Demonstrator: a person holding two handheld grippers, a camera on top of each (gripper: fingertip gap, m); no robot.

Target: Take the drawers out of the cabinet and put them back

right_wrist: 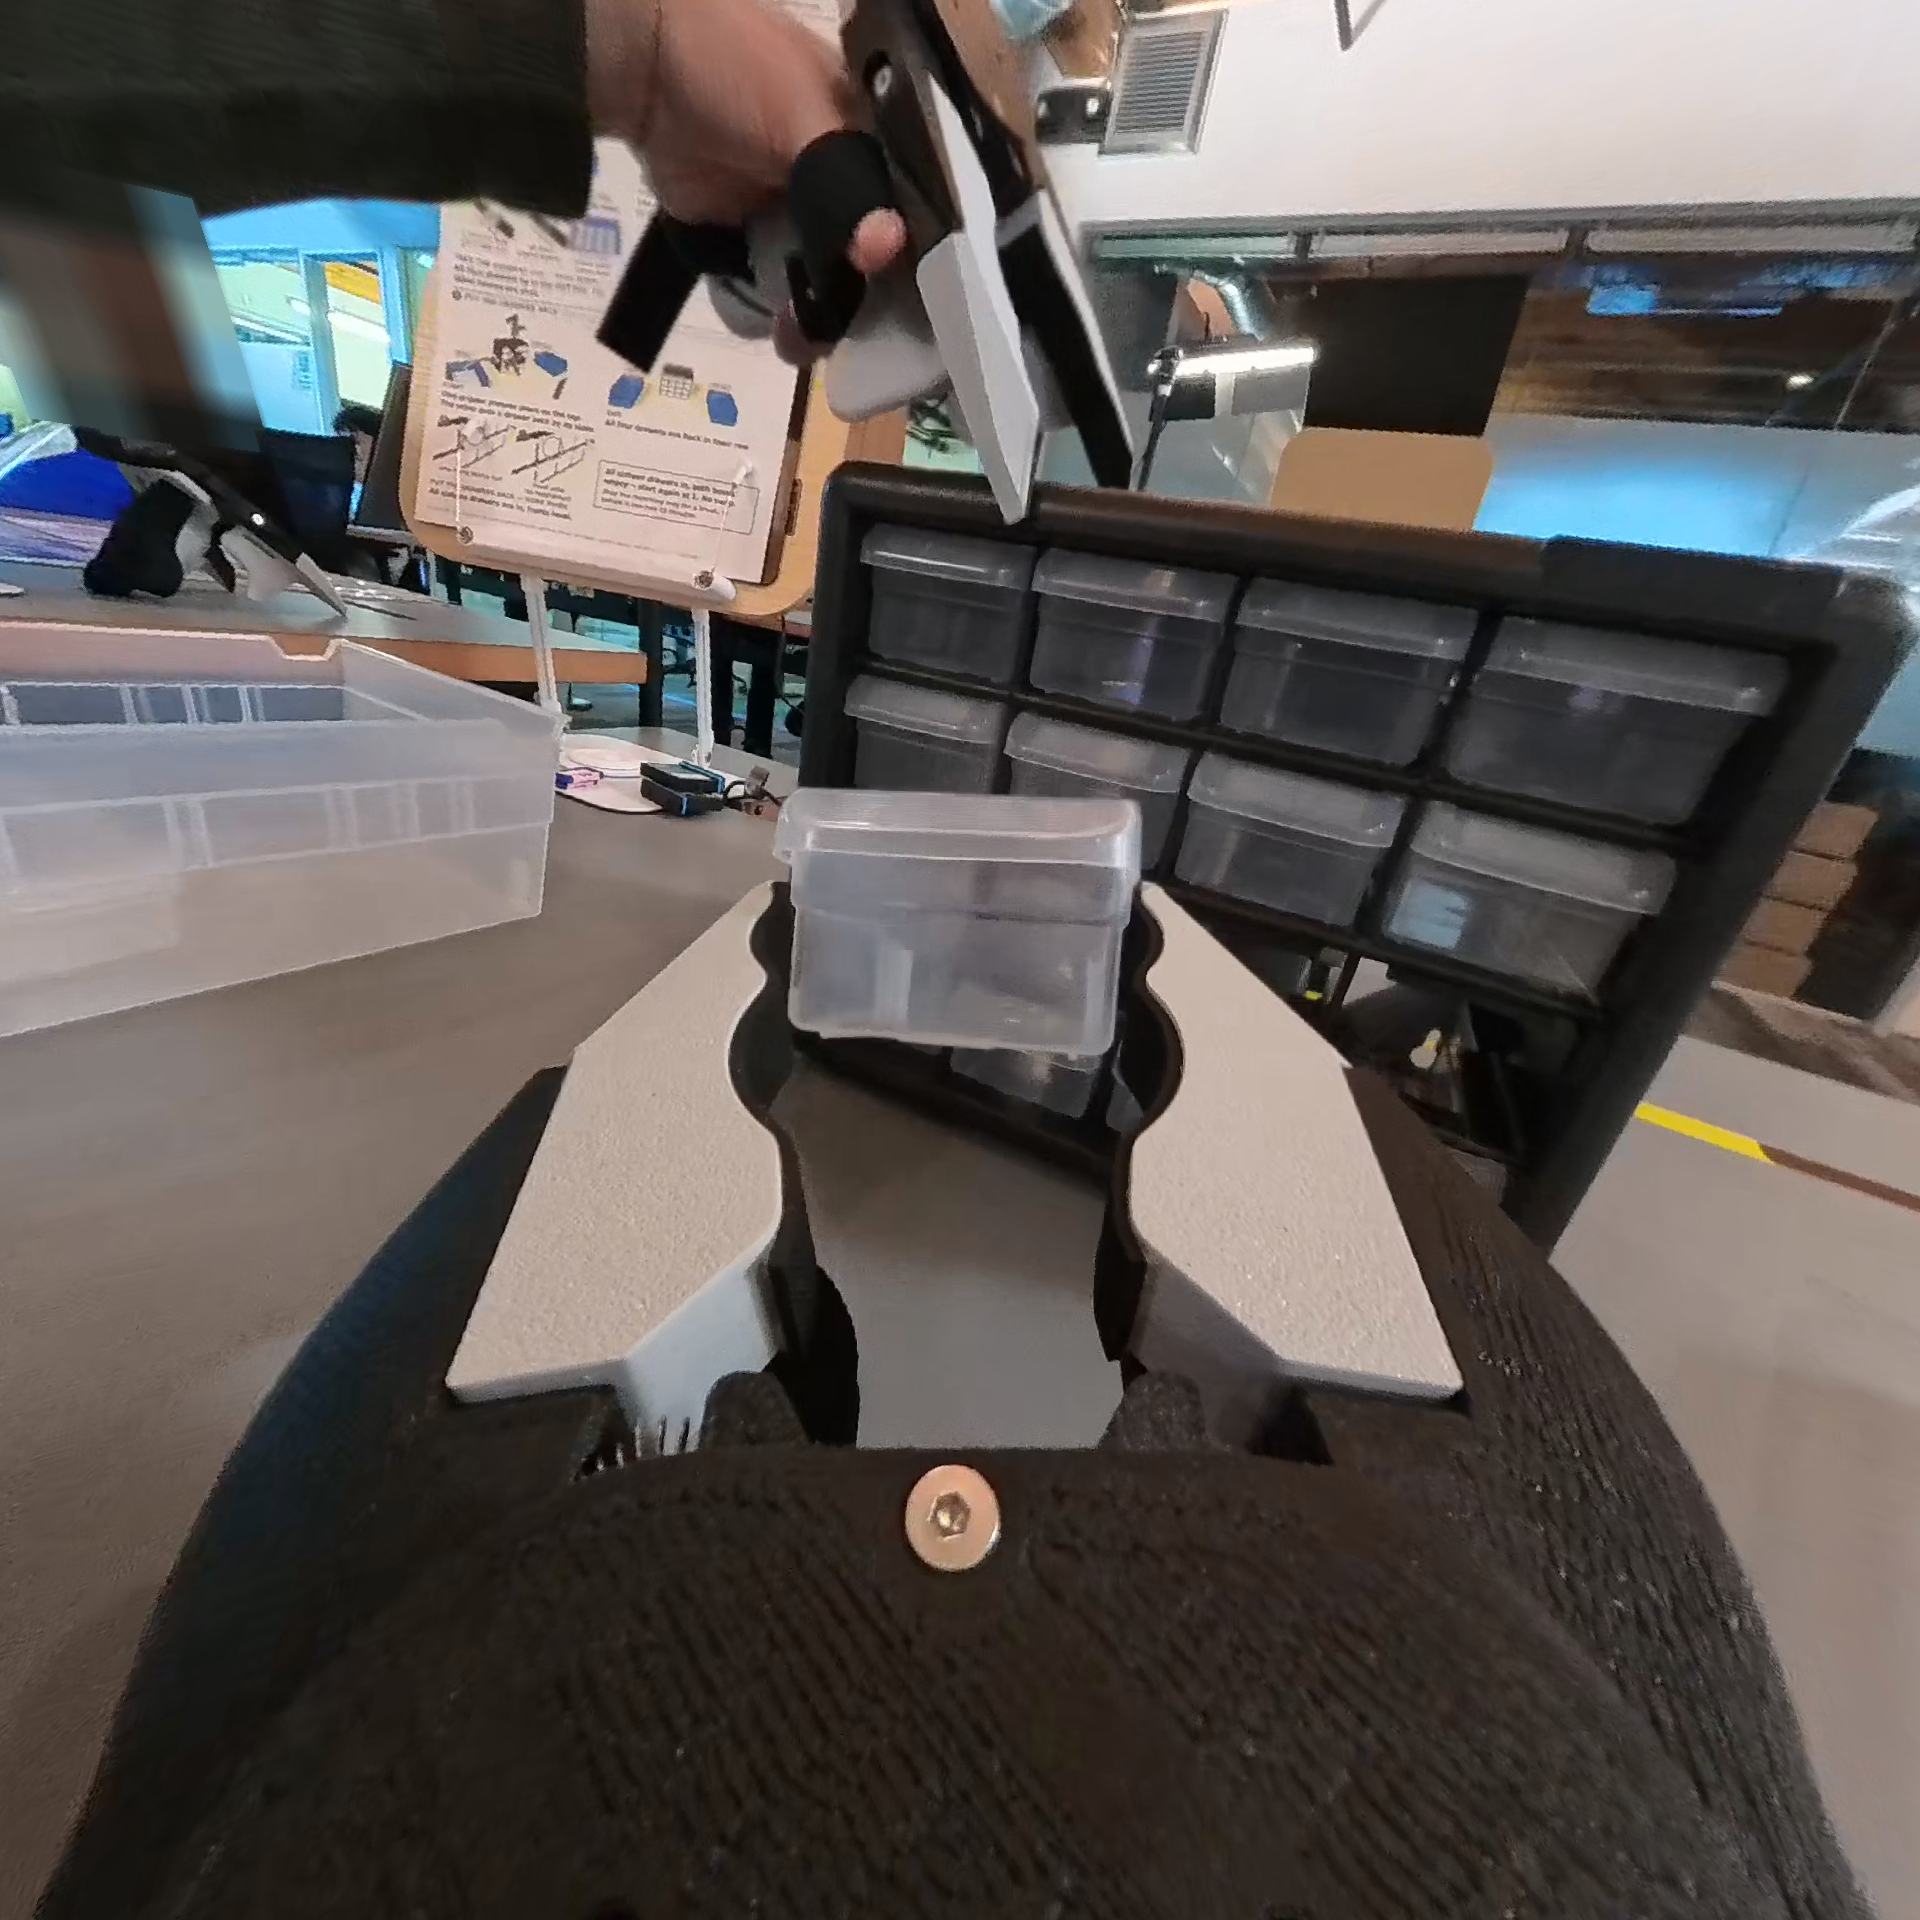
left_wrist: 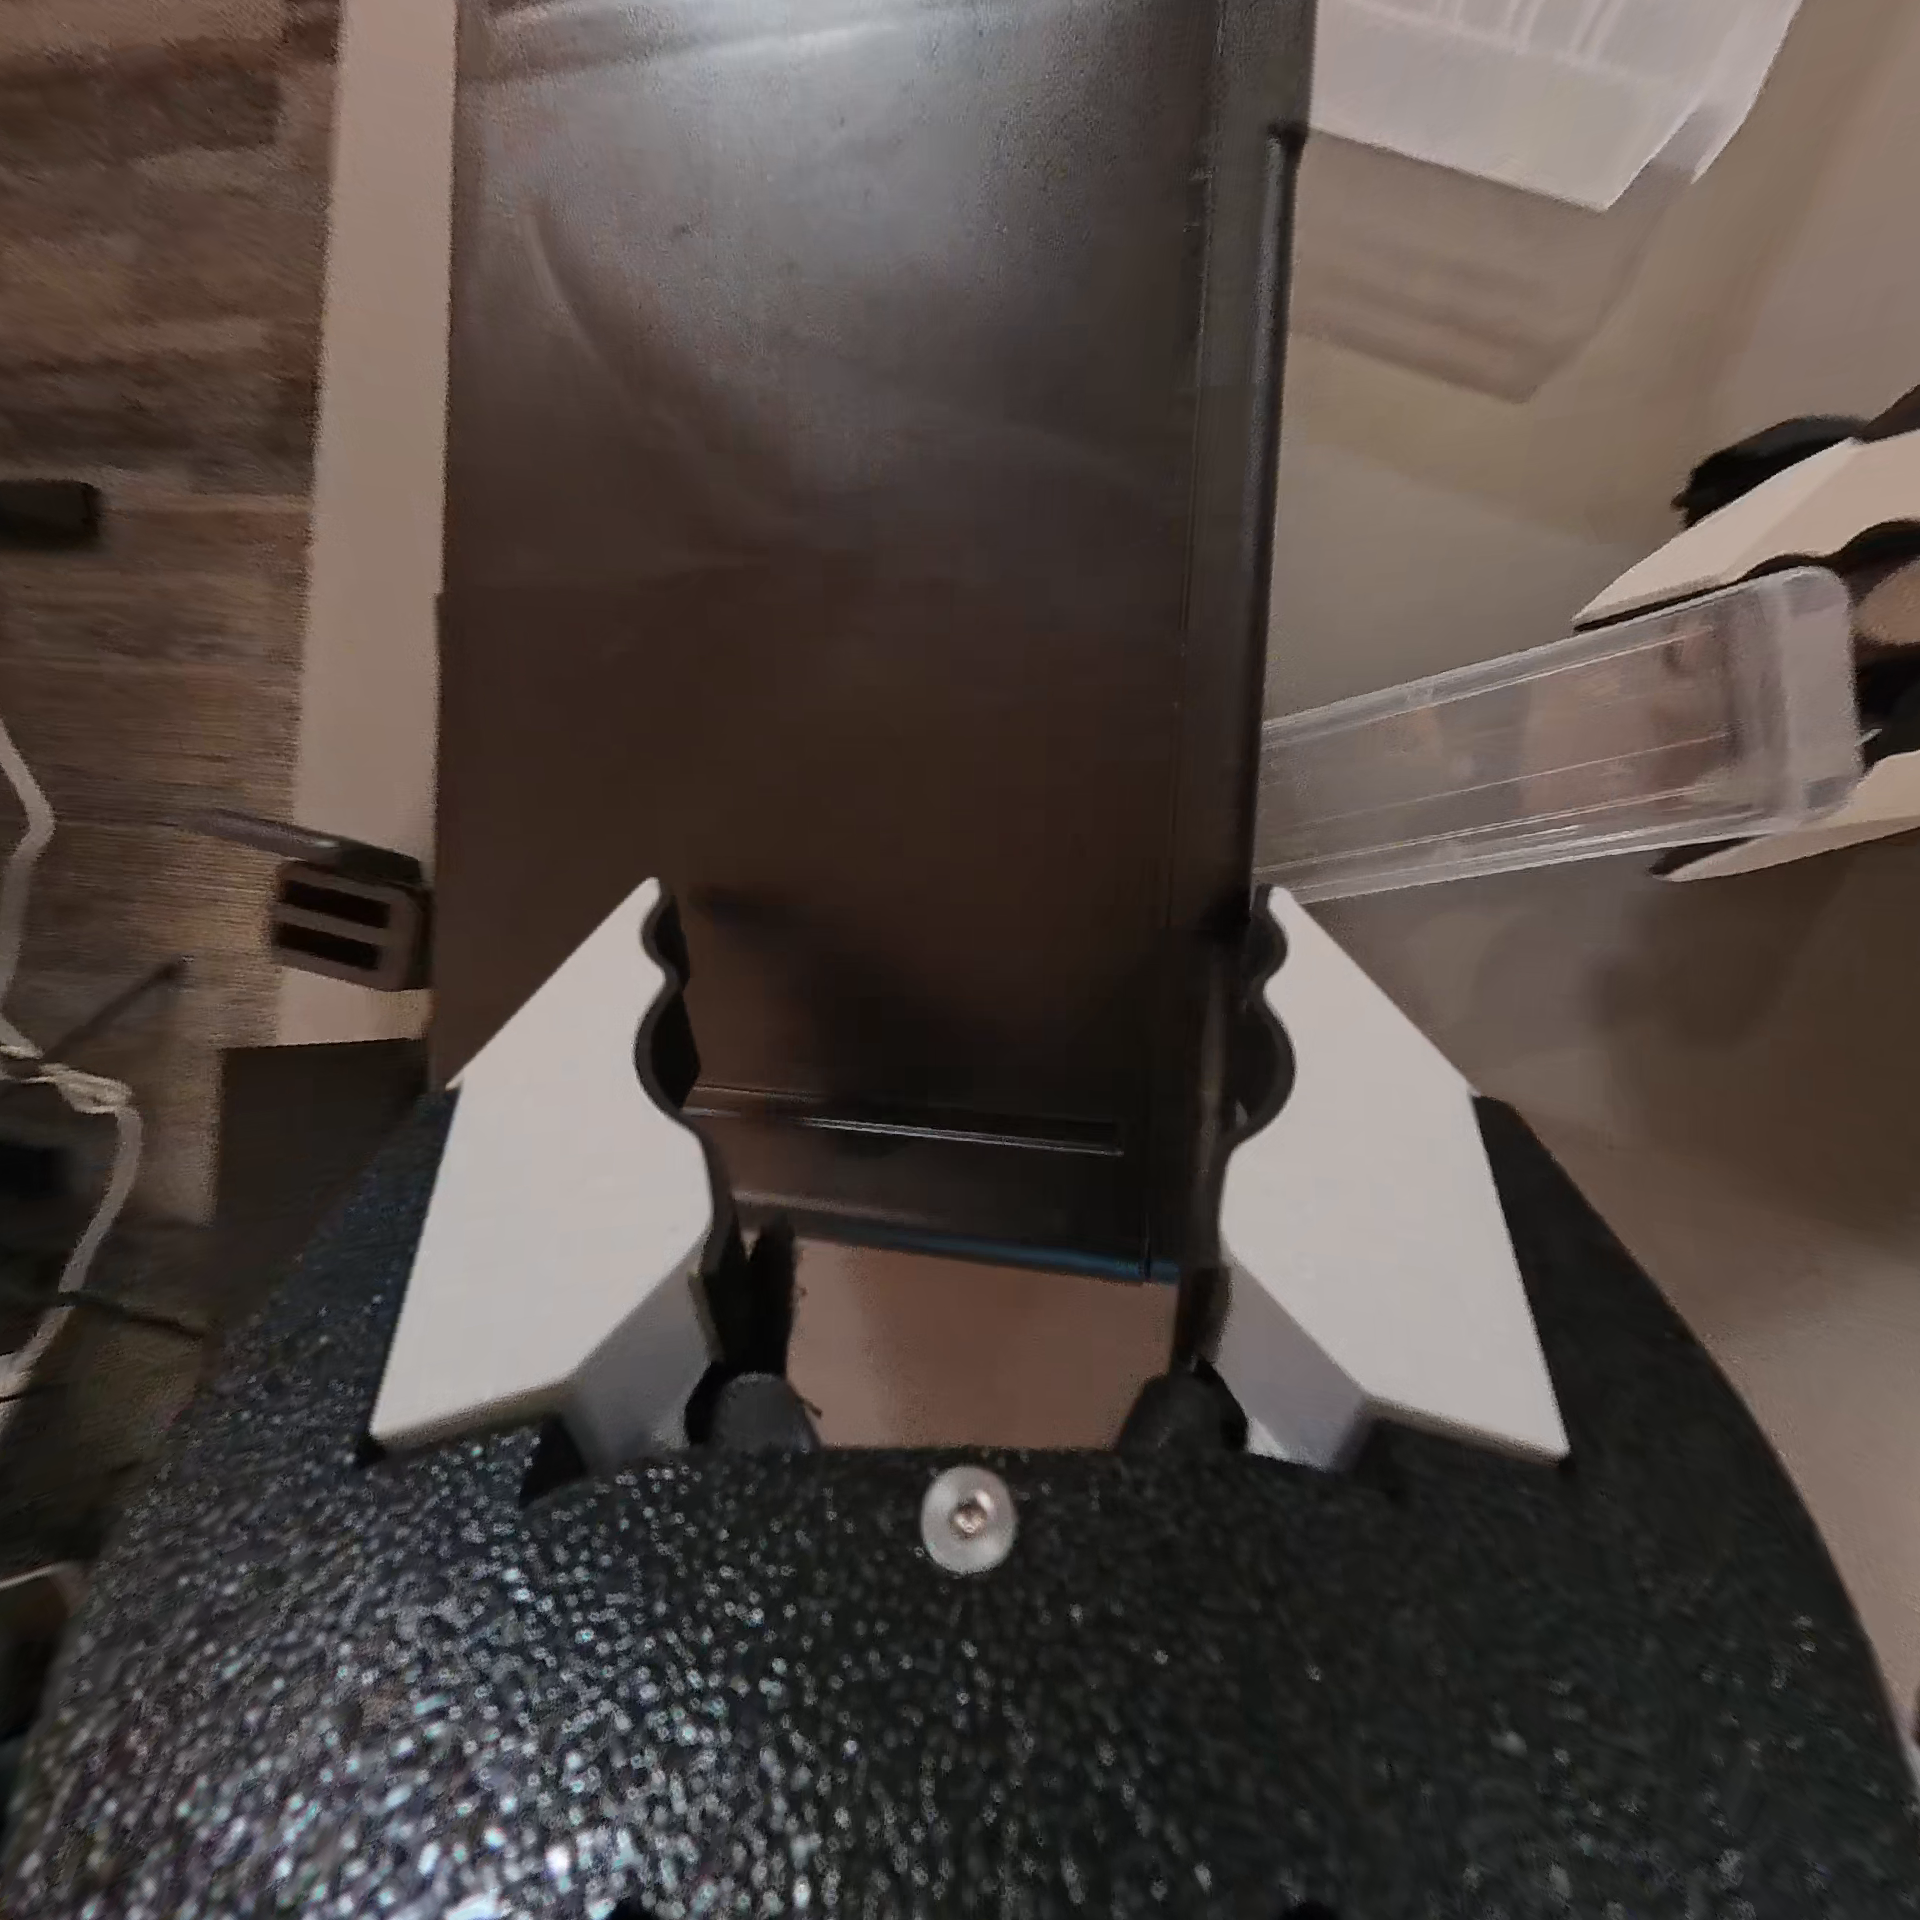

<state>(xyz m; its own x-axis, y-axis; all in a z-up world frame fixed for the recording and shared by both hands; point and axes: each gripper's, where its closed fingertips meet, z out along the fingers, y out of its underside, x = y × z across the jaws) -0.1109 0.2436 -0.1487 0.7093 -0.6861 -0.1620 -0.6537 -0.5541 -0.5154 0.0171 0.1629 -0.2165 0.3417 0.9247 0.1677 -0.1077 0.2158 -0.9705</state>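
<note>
Left claw (left_wrist: pixel 961 1039): its two white fingers with black wavy pads straddle the top of the black plastic cabinet (left_wrist: pixel 831 571), one on each of its edges, closed against it. In the right wrist view the same claw (right_wrist: pixel 1023 488) comes down from above onto the cabinet's top rim, held by a person's hand (right_wrist: pixel 727 114) in a dark sleeve.

Right claw (right_wrist: pixel 956 966): partly open, its white fingers closed on the sides of a small clear plastic drawer (right_wrist: pixel 956 925), gripping it at its front end. In the left wrist view this claw (left_wrist: pixel 1766 727) shows at the right edge, clamped on the end of the same clear drawer (left_wrist: pixel 1538 748).

Clear drawer: pulled out in front of the cabinet's lower rows; whether its back end is still inside a slot cannot be told.

Cabinet: a black frame (right_wrist: pixel 1849 727) standing on the grey tabletop (right_wrist: pixel 260 1195), tilted in the right wrist view, with rows of small clear drawers seated in their slots.

Left of the cabinet: a large clear plastic bin (right_wrist: pixel 260 810) on the tabletop, apart from the cabinet.

Behind: a printed instruction sheet on a wooden board (right_wrist: pixel 582 416), upright on a stand.
</note>
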